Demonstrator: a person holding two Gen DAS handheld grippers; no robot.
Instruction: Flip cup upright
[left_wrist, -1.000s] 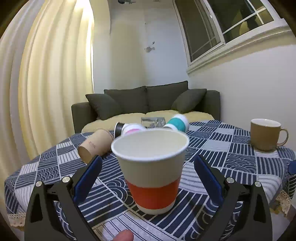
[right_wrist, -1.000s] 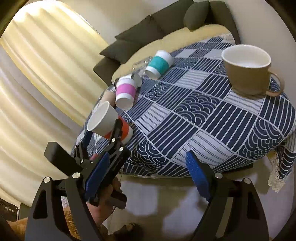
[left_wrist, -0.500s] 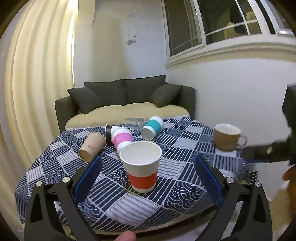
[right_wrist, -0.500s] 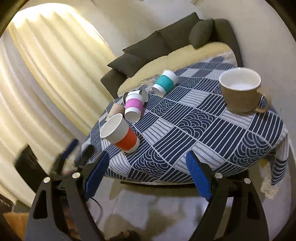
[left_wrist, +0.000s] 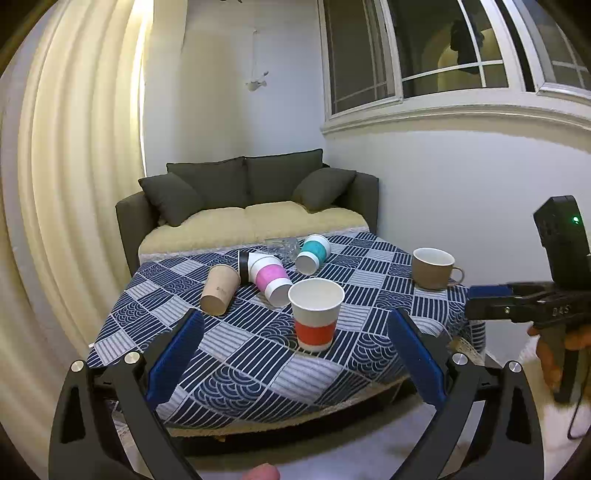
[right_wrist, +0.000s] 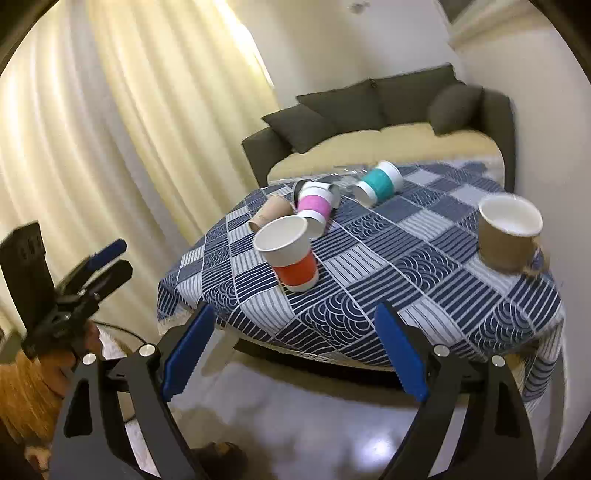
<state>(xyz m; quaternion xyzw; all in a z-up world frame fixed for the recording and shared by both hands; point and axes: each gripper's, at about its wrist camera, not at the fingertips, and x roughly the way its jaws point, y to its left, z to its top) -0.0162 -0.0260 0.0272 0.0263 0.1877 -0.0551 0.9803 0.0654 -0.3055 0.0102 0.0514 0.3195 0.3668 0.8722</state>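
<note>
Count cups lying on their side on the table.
4: brown paper cup at left, black cup partly hidden behind pink-banded cup mid-table, teal-banded cup farther back. Clear glass object behind is indistinct.

My left gripper (left_wrist: 295, 354) open, off table's near edge — nothing between its fingers and orange-banded cup (left_wrist: 317, 314), upright on tablecloth (left_wrist: 240, 373). Near cloth strip in front of cup bare. Behind cup: pink cup (left_wrist: 269, 276) on its side just beside it, brown paper cup (left_wrist: 219, 289) lying to left, teal cup (left_wrist: 313, 253) farther back. Wide bare patch between orange-banded cup and mug (left_wrist: 433, 268). My right gripper (right_wrist: 295, 354) open, off table.
</note>
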